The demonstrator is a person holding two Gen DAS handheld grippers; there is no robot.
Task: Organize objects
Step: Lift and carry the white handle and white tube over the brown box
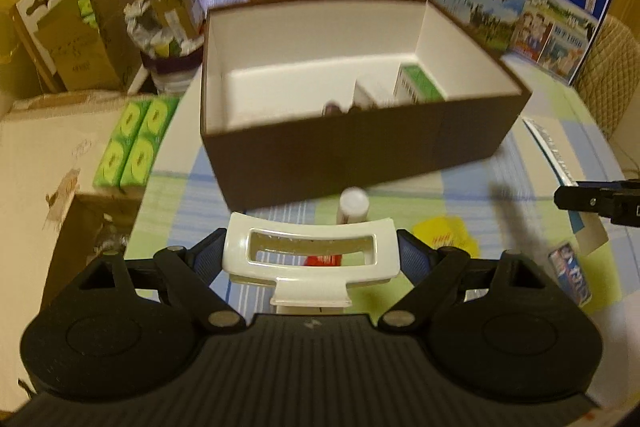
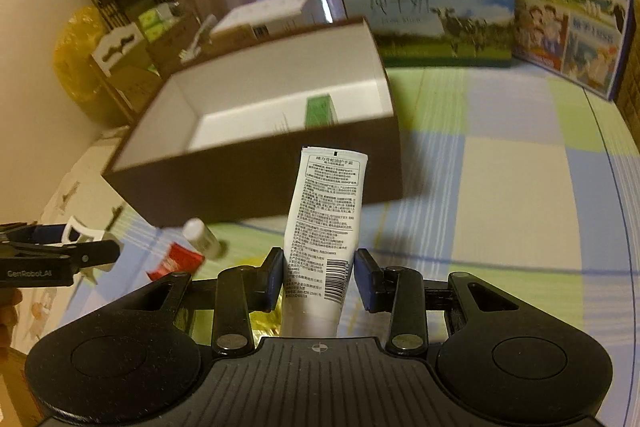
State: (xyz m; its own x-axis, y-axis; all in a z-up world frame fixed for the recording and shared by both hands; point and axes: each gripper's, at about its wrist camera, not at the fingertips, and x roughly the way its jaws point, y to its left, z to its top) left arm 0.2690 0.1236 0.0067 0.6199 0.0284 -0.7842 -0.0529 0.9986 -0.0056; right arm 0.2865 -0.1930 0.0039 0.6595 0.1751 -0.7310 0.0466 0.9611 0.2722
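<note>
Tube [image 2: 324, 227] sits between my right gripper [image 2: 320, 279] pads, right pad apparently off it; short of brown box [image 2: 256, 183]. Left gripper [image 1: 312, 259] clamps white clip [image 1: 312, 257]. Risk: loose tube slips, or snags box wall.

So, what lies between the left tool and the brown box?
In the left wrist view, a small white-capped bottle stands on the tablecloth between the left tool, which grips a white holder, and the brown box.

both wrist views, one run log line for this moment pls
left gripper: shut on white clip | right gripper: shut on white tube | brown box: open, ahead, partly filled | small bottle: on table
</note>
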